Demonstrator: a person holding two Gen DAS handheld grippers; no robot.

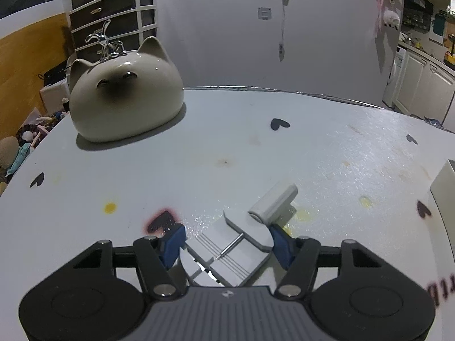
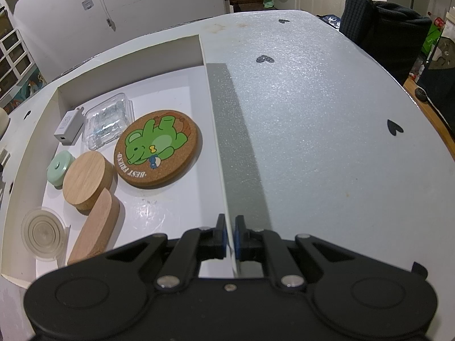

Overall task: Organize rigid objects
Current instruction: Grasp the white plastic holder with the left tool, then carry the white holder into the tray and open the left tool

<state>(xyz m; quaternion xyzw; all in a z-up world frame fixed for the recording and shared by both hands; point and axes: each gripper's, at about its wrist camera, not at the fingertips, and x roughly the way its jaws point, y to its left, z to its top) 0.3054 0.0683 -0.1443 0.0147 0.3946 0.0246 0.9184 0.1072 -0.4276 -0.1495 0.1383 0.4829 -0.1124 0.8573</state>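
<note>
White table: right gripper pinches box wall.

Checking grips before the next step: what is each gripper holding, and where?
Right gripper: white box, by its side wall. Left gripper: astride a white tool; hold unclear.

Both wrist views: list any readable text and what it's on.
"BEST FRIEND": printed along the rim of the cork coaster with the green bear, lying in the white box.
Dark lettering on the tabletop at the left wrist view's right edge: cut off, unreadable.
Print on the white charger: too small to read.
</note>
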